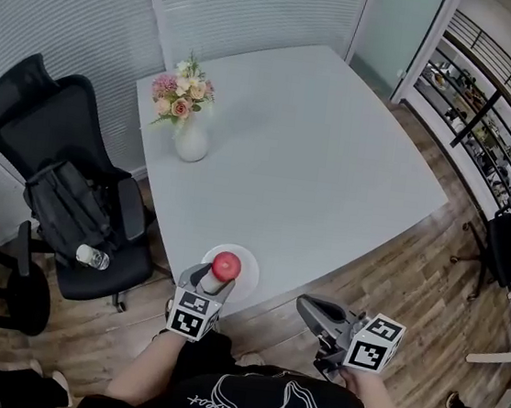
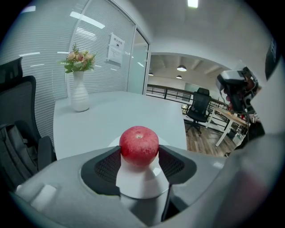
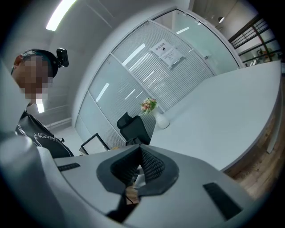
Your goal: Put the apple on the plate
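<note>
A red apple (image 1: pixel 226 265) sits between the jaws of my left gripper (image 1: pixel 220 275), which is shut on it; both pads touch its sides. It hangs just over a small white plate (image 1: pixel 247 279) at the near edge of the white table (image 1: pixel 316 160). In the left gripper view the apple (image 2: pixel 139 144) fills the gap between the dark pads (image 2: pixel 106 167), with the plate (image 2: pixel 141 182) showing below it. My right gripper (image 1: pixel 306 306) is off the table's near side, over the wooden floor, shut and holding nothing; in its own view the right gripper (image 3: pixel 140 152) shows its pads meeting at the tips.
A white vase of flowers (image 1: pixel 190 130) stands at the table's far left. A black office chair (image 1: pixel 65 175) with a backpack and a water bottle (image 1: pixel 92 257) is left of the table. Another chair (image 1: pixel 509 243) and shelves stand at the right.
</note>
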A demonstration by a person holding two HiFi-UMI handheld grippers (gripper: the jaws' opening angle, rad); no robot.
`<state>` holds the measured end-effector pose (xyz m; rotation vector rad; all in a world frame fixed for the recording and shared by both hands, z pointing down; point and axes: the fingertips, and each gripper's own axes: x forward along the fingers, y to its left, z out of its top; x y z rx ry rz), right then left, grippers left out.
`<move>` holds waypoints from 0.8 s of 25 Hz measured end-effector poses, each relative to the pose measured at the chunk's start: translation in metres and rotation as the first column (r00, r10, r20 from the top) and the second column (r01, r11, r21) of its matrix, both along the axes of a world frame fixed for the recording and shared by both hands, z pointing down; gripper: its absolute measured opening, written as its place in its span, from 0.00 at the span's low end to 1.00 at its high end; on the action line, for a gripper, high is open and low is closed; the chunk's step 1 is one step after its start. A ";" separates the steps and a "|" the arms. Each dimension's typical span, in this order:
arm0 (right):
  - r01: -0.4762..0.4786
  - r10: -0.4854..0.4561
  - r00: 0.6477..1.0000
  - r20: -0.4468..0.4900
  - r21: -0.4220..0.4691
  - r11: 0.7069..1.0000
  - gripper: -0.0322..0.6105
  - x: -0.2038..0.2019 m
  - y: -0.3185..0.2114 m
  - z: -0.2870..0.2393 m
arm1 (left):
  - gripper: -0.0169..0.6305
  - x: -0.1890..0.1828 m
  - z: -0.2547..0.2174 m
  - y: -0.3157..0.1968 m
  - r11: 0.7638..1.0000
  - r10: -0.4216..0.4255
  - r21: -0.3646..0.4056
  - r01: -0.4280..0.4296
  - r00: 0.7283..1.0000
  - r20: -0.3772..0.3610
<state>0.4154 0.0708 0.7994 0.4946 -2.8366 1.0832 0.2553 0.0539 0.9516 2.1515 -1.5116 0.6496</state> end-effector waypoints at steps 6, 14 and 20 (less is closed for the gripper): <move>-0.011 0.011 1.000 0.010 -0.021 1.000 0.06 0.001 -0.001 0.002 | 0.44 0.003 0.001 -0.001 0.999 0.030 0.009 -0.031 0.998 0.052; -0.018 0.018 1.000 0.013 -0.031 0.999 0.06 0.006 0.000 0.004 | 0.45 0.003 0.005 -0.001 1.000 0.019 0.004 -0.019 0.998 0.059; -0.021 0.022 1.000 -0.023 0.028 0.999 0.06 0.013 0.001 -0.001 | 0.52 0.004 -0.007 0.003 1.000 0.001 0.028 -0.002 0.999 0.043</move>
